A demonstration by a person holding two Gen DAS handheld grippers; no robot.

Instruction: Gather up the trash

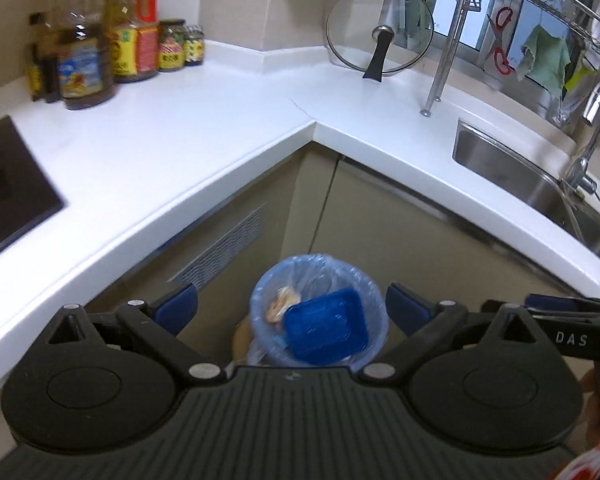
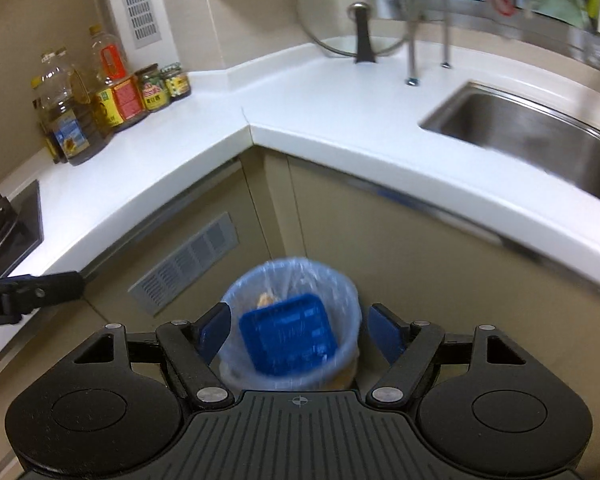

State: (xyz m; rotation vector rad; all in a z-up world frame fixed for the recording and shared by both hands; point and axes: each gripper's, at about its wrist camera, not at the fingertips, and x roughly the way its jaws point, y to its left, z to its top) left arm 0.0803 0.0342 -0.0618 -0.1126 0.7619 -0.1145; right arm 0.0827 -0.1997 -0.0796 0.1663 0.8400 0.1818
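Letters "DAS" in white on side of my right gripper (image 1: 572, 322), seen from left wrist view at 3 o'clock. Fragment "AI" on my left gripper (image 2: 28, 292) in right wrist view at 9 o'clock, cut by frame edge. Labels on oil bottles (image 1: 80, 68) and sauce jars (image 1: 172, 50) at 10 o'clock carry print, too blurred for me to read.
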